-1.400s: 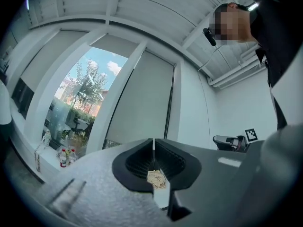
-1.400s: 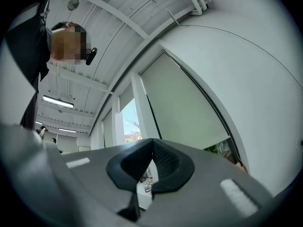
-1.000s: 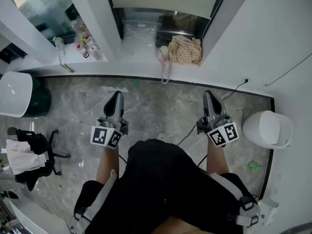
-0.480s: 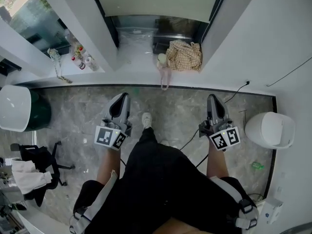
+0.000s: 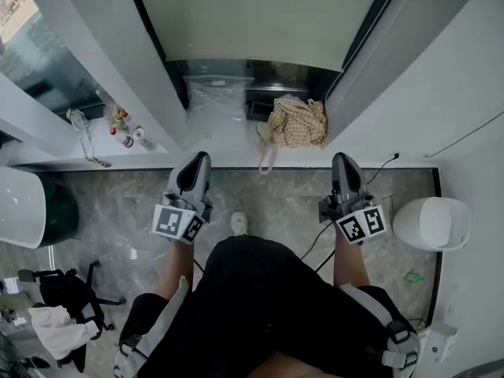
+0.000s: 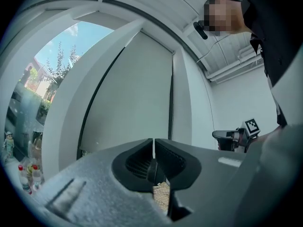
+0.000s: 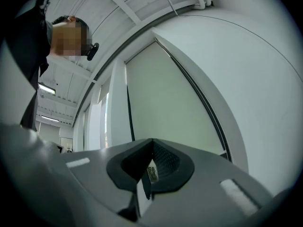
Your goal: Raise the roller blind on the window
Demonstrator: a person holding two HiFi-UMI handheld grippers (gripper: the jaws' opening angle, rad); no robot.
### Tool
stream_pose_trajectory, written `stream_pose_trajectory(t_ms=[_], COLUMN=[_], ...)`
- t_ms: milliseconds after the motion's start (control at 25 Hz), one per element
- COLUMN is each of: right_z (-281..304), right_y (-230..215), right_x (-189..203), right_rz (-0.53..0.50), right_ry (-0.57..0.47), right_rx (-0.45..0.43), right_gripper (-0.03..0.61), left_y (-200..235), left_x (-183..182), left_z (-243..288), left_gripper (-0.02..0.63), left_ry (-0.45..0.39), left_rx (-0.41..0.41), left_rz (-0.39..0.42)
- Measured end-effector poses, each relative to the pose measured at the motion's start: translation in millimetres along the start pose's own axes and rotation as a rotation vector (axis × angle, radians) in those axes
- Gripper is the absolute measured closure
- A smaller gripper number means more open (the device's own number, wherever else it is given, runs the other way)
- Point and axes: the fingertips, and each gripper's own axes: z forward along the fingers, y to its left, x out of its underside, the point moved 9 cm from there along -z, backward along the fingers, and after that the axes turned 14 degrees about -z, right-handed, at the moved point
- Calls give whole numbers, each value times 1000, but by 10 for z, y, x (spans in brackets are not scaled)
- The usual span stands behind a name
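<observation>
The roller blind (image 5: 260,14) hangs over the window, at 12 o'clock from both tools. Its bottom edge runs side to side, from 9 to 3 o'clock. The left gripper (image 5: 198,158) and the right gripper (image 5: 343,157) point at it, about equally near. Both have their jaws pressed together, holding nothing.

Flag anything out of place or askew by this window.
A checked cloth bundle lies crumpled on the window sill, a pale strap dangling over its edge. Nothing else looks spilled or damaged.
</observation>
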Motion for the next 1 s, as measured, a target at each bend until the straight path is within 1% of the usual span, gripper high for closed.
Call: stream_pose_trajectory(t_ms=[320,520,600,720,840,1000], right_z=[602,812,875,989,1101,1139], right_y=[110,71,10,-159,-394,-716], right_x=[191,252,311,365,335,206], right_rz=[17,33,46,48,20,-6], right_ry=[35,38,41,48,46,2], right_rx=[-10,-15,-13,-19,-24,20], right_gripper=[578,578,578,578,578,578], left_y=[561,709,729,689,599,472], left_x=[-122,-100,-66,-51,-67,-44], left_z=[219,364,512,808,1132,1602], left_gripper=[598,599,614,614,612,614], left_ry=[17,32,41,39,37,46], left_rx=[-42,-65,-71,-48,-7,48], left_rz=[1,-5,-9,-1,24,7])
